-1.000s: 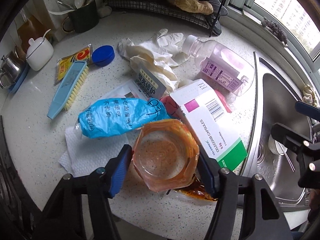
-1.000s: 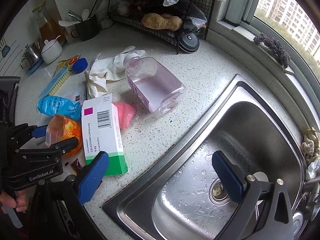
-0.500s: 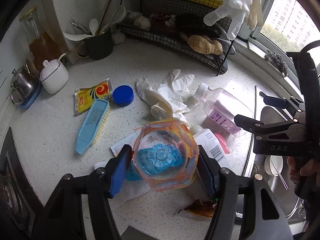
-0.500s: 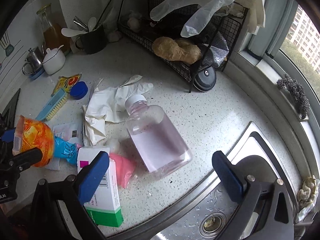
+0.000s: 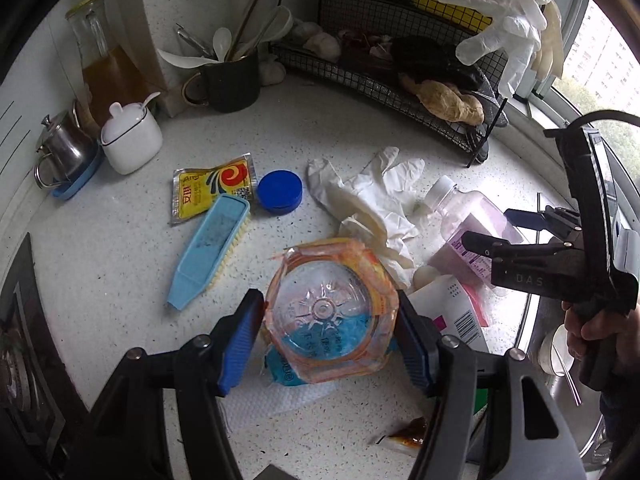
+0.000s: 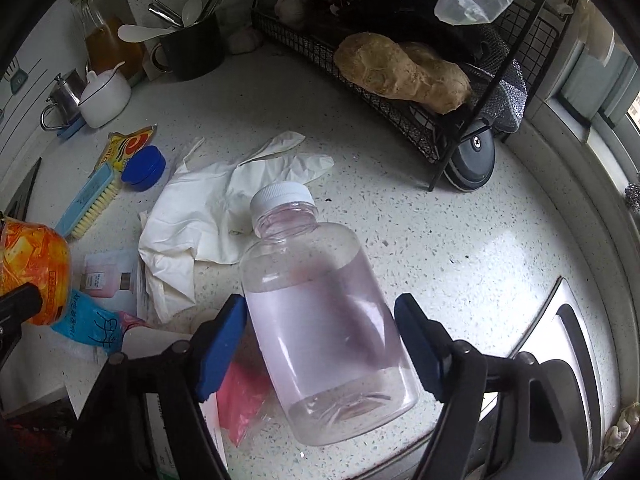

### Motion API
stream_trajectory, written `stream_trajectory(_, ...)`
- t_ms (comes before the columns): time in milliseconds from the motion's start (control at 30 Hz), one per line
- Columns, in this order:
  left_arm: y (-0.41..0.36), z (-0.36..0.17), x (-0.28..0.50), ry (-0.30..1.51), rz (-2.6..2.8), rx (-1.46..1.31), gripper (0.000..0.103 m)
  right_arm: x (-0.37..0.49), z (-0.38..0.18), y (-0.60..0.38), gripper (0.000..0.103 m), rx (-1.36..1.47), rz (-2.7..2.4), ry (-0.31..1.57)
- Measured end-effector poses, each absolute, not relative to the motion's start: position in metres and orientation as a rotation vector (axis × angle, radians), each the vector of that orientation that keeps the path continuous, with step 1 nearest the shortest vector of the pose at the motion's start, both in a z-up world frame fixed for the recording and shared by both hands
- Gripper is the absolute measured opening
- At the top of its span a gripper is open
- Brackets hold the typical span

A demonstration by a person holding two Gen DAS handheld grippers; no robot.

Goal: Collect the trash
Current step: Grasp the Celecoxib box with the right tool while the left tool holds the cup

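Left gripper clamping clear orange-wrapped plastic cup, lifting it above countertop. Right gripper spreading wide, straddling lying clear bottle with white cap, pinkish label. White speckled countertop sitting beside steel sink.

Left hand-held gripper closed on an orange-wrapped clear plastic cup, blue pads pressed to both its sides, cup raised above the speckled counter. Beneath the cup: a blue crumpled packet and a white paper towel. Farther back: a light-blue scrub brush, a blue round lid, a yellow sachet, white crumpled gloves. At right: right hand-held gripper by a pink-tinted bottle, its opening unclear from here.
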State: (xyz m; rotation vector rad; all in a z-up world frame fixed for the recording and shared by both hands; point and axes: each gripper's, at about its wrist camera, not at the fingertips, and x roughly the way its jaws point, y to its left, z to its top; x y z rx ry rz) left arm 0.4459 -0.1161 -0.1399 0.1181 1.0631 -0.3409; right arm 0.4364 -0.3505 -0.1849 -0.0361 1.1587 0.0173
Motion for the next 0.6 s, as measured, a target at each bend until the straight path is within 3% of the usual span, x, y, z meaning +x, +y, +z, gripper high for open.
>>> stream_trajectory(167, -0.113, -0.128, 0.428, 1.031, -0.323, 0.149, 0.062, 0.412, -0.154, -0.352, 0.069, -0.017, 0.001, 1.084)
stream_trajectory(200, -0.112, -0.124, 0.422, 1.019, -0.319, 0.147, 0.062, 0.405, -0.145, -0.351, 0.063, -0.007, 0.005, 1.067)
stream_trajectory(233, -0.111, -0.12, 0.416, 1.009, -0.319, 0.142, 0.062, 0.396, -0.136, -0.35, 0.031, 0.007, 0.017, 1.042)
stream_trajectory(267, -0.109, -0.117, 0.411, 1.001, -0.318, 0.135, 0.062, 0.389, -0.127, -0.348, 0.01, 0.002, 0.011, 1.027)
stream_trajectory(300, -0.108, -0.114, 0.404, 0.994, -0.315, 0.131, 0.062, 0.381, -0.12, -0.347, 0.002, 0.003, 0.011, 1.018)
stream_trajectory(600, -0.099, -0.103, 0.344, 0.946, -0.291, 0.113, 0.062, 0.325, -0.106, -0.335, 0.002, 0.036, 0.071, 0.941)
